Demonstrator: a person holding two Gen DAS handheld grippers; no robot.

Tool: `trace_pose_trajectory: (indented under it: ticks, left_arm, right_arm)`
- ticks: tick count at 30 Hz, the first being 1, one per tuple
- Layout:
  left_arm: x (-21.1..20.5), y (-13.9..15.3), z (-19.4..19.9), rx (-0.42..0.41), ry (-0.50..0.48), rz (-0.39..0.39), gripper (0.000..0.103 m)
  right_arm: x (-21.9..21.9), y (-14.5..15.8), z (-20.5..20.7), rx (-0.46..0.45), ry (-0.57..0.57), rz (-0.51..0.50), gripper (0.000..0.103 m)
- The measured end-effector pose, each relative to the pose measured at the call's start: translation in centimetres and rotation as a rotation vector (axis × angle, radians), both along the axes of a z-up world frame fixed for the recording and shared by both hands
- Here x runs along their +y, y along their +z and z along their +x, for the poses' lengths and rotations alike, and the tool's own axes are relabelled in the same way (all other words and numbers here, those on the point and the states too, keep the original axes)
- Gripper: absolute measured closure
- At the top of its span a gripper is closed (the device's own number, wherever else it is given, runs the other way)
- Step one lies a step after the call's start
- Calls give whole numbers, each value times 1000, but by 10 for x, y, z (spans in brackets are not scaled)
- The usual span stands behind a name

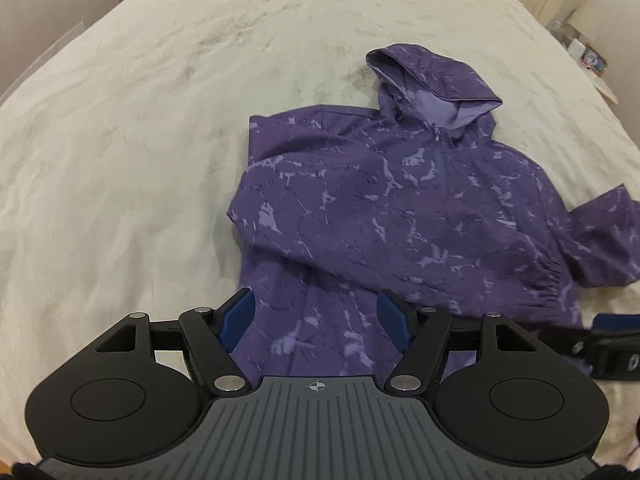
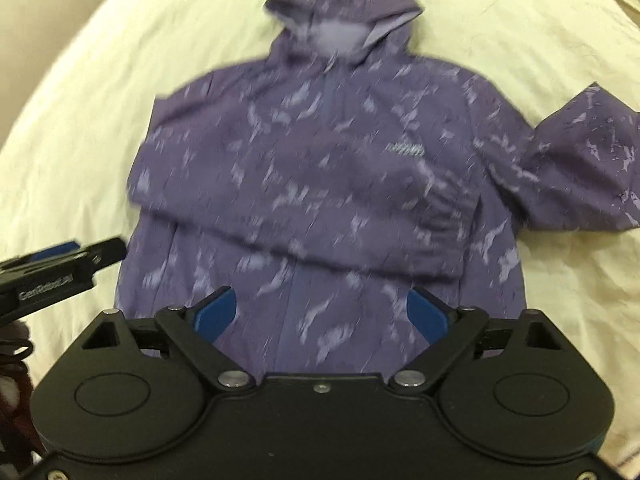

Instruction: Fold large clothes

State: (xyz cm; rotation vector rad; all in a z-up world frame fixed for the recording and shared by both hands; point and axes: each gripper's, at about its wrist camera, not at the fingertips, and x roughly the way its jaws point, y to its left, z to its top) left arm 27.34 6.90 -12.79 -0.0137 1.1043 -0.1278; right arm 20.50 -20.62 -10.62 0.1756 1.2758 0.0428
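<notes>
Both tongs hung over the near hem of the purple hooded jacket (image 2: 328, 184), spread on the cream bedcover (image 1: 140, 140). The left gripper (image 1: 316, 320) stood part open, the right gripper (image 2: 320, 316) wide, both empty. Only the right view showed the chest logo (image 2: 405, 148)

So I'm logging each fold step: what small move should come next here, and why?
Probably lower both open grippers, left gripper and right gripper, onto the purple hooded jacket's near hem. One sleeve already lies folded across the front, while the other sleeve is spread on the bed.
</notes>
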Motion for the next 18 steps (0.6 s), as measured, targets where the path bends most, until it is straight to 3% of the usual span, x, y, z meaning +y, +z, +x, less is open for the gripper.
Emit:
trace_pose_trajectory:
  ticks: [6,12,18]
  left_arm:
    - [-2,-12,15,-35,-36,19,37]
    - [-5,-30,28,-42,-71,41,37]
    - [0,-44,37,-24,-85,56,37]
  right_arm:
    - [-42,-28,-1,-78,-115,-9,27]
    - [-82,-62,5,-62,-226,35,30]
    - [-97,-94,19,-33,-253,101,35]
